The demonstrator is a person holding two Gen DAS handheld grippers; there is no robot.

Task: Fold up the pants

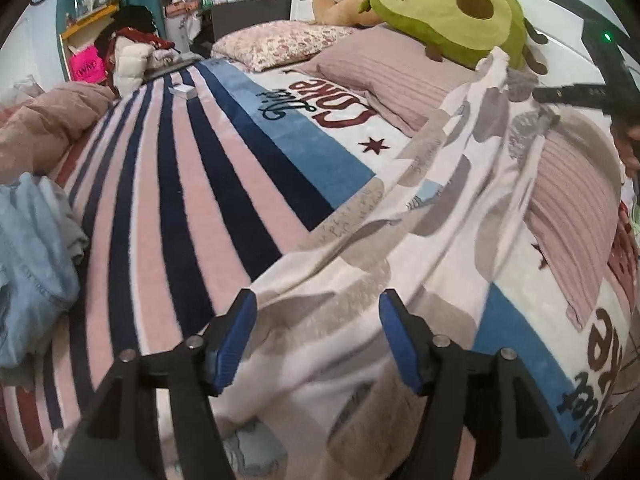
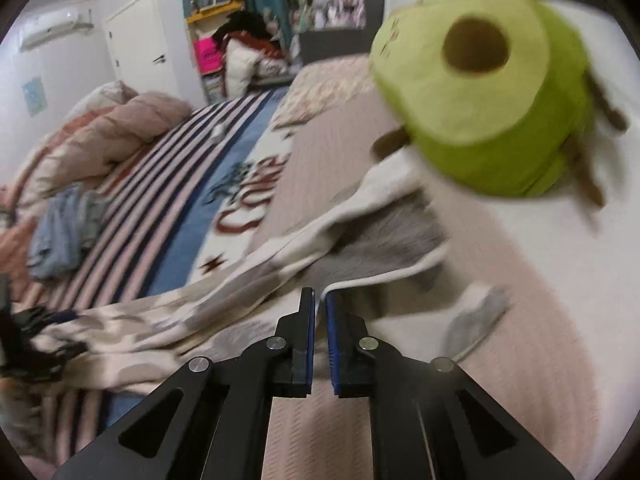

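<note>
The pants point(image 1: 400, 240) are white with grey and beige patches and lie stretched out along the bed, from my left gripper up to the pillows. My left gripper point(image 1: 318, 300) is open, its blue pads on either side of the near end of the pants. In the right wrist view the pants point(image 2: 248, 292) run from lower left to the avocado plush. My right gripper point(image 2: 320, 296) has its jaws nearly together at the fabric's edge; whether cloth is pinched between them I cannot tell. The right gripper also shows at the far right of the left wrist view point(image 1: 576, 92).
A striped pink, navy and blue blanket point(image 1: 180, 200) covers the bed. A green avocado plush point(image 1: 452, 16) and pink pillows point(image 1: 392, 76) lie at the head. A blue garment pile point(image 1: 32, 264) lies at the left. A bunched pink duvet point(image 1: 48, 124) lies beyond.
</note>
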